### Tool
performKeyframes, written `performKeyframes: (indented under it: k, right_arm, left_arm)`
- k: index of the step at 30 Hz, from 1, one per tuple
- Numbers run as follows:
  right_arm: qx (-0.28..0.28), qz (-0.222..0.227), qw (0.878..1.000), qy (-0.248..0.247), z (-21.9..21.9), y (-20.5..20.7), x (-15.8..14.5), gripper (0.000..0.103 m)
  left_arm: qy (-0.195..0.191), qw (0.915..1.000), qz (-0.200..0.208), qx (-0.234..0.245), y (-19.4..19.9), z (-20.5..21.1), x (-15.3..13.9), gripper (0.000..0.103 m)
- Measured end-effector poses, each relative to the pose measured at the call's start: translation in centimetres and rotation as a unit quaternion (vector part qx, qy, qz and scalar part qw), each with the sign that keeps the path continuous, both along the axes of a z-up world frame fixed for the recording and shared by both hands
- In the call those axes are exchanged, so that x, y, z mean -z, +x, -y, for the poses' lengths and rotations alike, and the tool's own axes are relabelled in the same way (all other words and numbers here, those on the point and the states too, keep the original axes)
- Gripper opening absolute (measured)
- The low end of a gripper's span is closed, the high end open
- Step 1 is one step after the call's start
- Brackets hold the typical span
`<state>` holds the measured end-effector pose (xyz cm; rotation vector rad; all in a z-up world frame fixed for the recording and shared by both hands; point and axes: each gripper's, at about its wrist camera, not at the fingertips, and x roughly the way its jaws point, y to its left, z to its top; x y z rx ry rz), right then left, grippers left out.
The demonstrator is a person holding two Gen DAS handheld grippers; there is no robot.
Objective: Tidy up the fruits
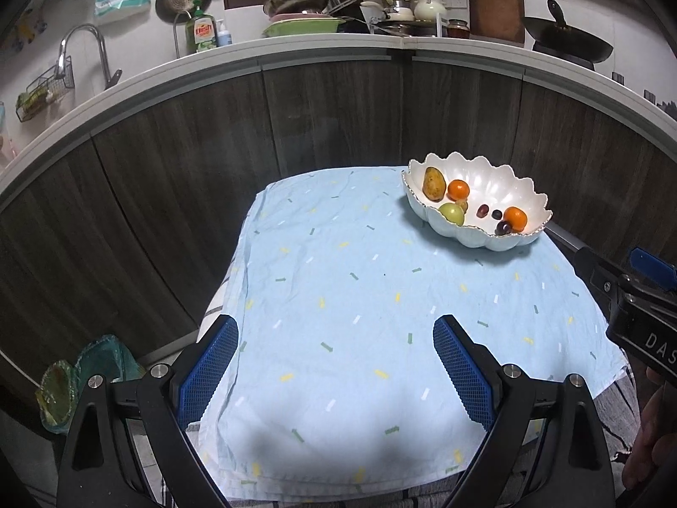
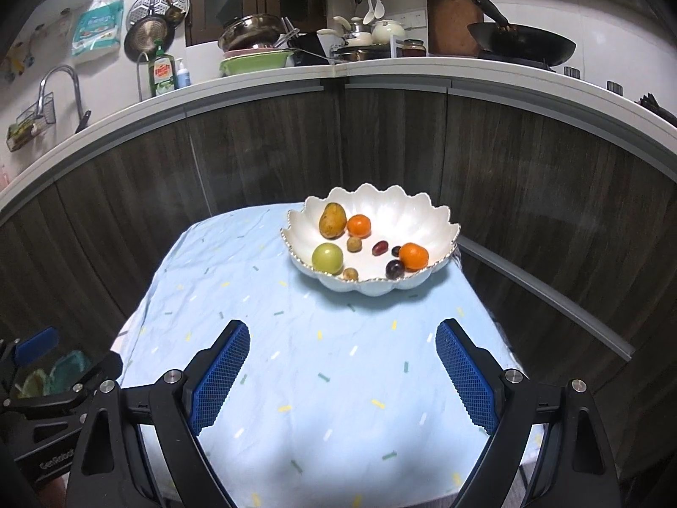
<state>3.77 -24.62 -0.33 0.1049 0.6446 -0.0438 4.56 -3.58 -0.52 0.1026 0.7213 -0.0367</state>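
Note:
A white scalloped bowl (image 1: 499,182) (image 2: 406,211) stands at the far right of a table covered with a light blue cloth (image 1: 338,296) (image 2: 296,338). In it lie a brown-yellow pear (image 2: 332,221), a green round fruit (image 2: 327,257), two oranges (image 2: 359,226) (image 2: 414,255), dark red grapes (image 2: 394,269) and two small tan fruits (image 2: 354,244). My left gripper (image 1: 336,330) is open and empty above the near cloth. My right gripper (image 2: 342,336) is open and empty, a short way in front of the bowl.
Dark wood cabinet fronts (image 1: 296,118) curve behind the table under a white counter (image 2: 381,63) with pots, a wok (image 2: 522,42) and dish soap. A sink tap (image 1: 84,42) is at far left. A green bag (image 1: 84,376) lies on the floor at left.

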Motion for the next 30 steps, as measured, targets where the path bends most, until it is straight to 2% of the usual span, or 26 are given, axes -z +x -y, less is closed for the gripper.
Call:
performKeyframes:
  k: [5,13,30]
  right_arm:
    - [-0.001,0.001,1.0,-0.001,-0.2,-1.0,0.0,0.091]
    - [0.008,0.001,1.0,0.002,0.2,-1.8,0.0,0.091]
    - [0.013,0.004,1.0,0.006,0.5,-2.0,-0.2,0.091]
  left_arm:
    - [-0.006,0.9999,-0.01,-0.003,-0.9,-0.2,0.4,0.094]
    - [-0.008,0.9999,0.009,-0.009,-1.9,-0.7,-0.3,0.094]
    - [-0.005,0.9999,0.014,-0.004,-2.4,-0.3,-0.6,0.095]
